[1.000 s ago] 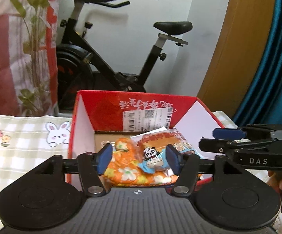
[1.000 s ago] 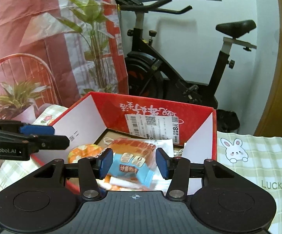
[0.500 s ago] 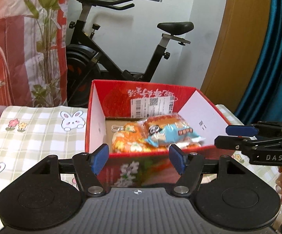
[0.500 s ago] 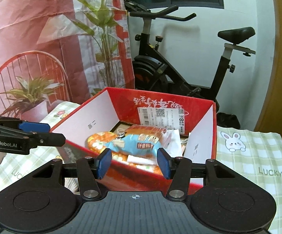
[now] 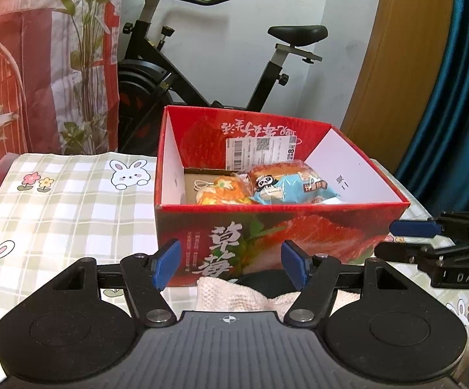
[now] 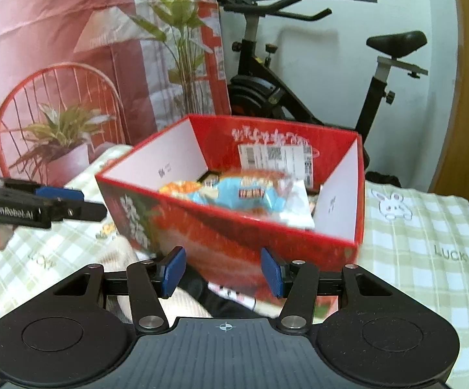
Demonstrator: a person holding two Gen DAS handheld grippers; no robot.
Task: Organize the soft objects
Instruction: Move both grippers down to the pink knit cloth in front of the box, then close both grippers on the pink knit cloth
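Note:
A red strawberry box (image 5: 286, 240) (image 6: 234, 236) stands on the checked tablecloth. Inside lie an orange flowered pouch (image 5: 221, 191) and a blue panda bread packet (image 5: 292, 186) (image 6: 234, 191). My left gripper (image 5: 231, 262) is open and empty in front of the box's near wall. A cream knitted cloth with a black item (image 5: 234, 295) lies just below its fingers. My right gripper (image 6: 223, 270) is open and empty before the box's near corner, above the same cloth (image 6: 189, 301). Each gripper shows from the side in the other's view: the right gripper (image 5: 435, 243), the left gripper (image 6: 40, 207).
The checked tablecloth (image 5: 59, 207) with rabbit prints stretches left of the box and also to its right (image 6: 428, 243). An exercise bike (image 5: 202, 74) stands behind the table. A pink plant backdrop (image 6: 56, 81) hangs at the left.
Both grippers have drawn back and out of the box, leaving the bread packet and pouch inside. The cream cloth has come into view under the fingers.

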